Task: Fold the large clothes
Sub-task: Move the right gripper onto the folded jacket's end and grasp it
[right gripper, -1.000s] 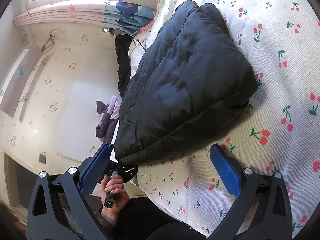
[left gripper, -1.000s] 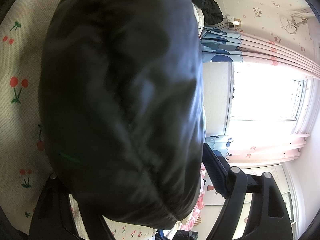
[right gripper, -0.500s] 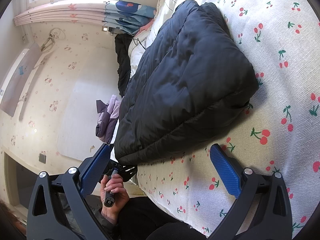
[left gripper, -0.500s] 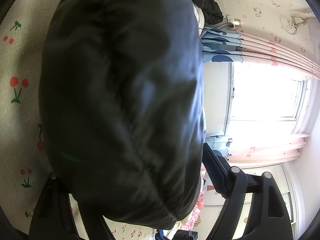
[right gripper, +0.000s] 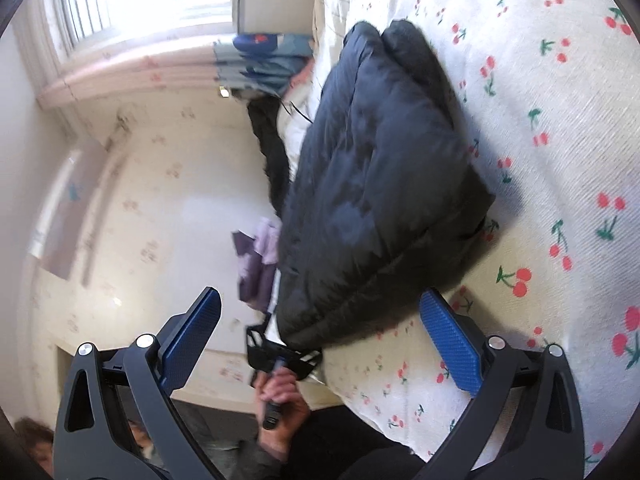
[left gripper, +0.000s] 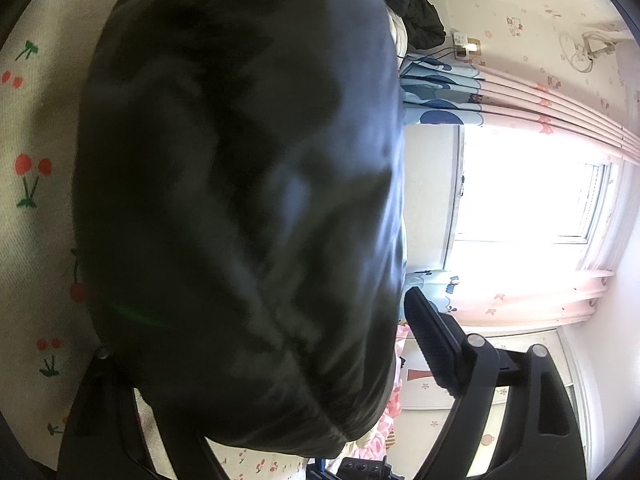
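A folded black puffer jacket [right gripper: 384, 184] lies on the cherry-print bed sheet [right gripper: 560, 152]. In the left wrist view the jacket [left gripper: 240, 200] fills most of the frame, bulging between the jaws of my left gripper [left gripper: 280, 360], whose left finger is hidden behind the fabric. In the right wrist view the left gripper [right gripper: 280, 354] sits at the jacket's near corner, held by a hand. My right gripper [right gripper: 320, 336] is open and empty, held off the jacket's near edge, with blue pads [right gripper: 450, 344] spread wide.
The bed edge [right gripper: 360, 396] runs below the jacket. Dark clothes [right gripper: 272, 148] and purple clothes [right gripper: 256, 264] lie beyond the jacket. A bright window with pink curtains [left gripper: 532, 188] is at the far side. A wall socket with cables [left gripper: 464, 42] sits near the bed.
The right gripper has swung and pulled back a little, so its view tilted and blurred. The left gripper and the jacket have stayed put.
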